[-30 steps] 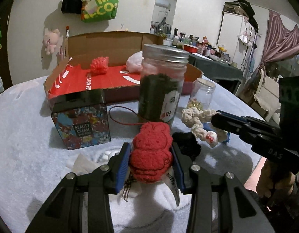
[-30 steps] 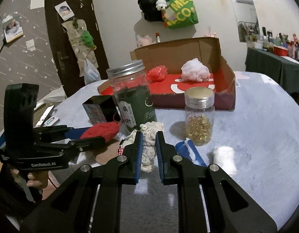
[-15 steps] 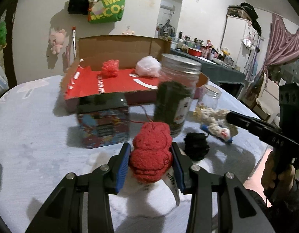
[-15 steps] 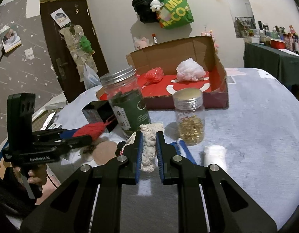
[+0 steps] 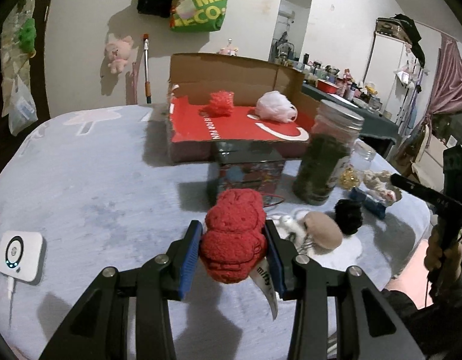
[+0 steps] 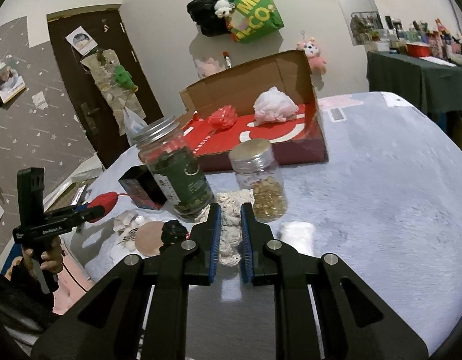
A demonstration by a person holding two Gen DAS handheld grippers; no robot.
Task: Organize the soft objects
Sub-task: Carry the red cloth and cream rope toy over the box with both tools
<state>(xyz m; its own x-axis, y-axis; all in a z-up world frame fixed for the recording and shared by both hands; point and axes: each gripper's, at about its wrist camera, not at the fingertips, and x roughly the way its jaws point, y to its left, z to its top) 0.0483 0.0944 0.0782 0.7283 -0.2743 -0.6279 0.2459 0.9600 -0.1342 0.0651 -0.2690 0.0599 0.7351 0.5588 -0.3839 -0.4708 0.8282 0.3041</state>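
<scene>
Left wrist view: left gripper squeezes the red plush toy mid-body; soft, light. Right gripper pinches the cream knitted toy, likewise yielding.

Looked like a lived-in home, bedroom or studio sort of thing. Had a green tote bag and a black bag hung on the wall, plus a pink plush toy pinned up there too. Had a dark door covered in stickers and photos, star-pattern wallpaper beside it. Showed pink curtains, a wardrobe with stuff piled on top, and a dark-clothed side table crammed with bottles and knick-knacks. Round table under a fuzzy pale cloth.
</scene>
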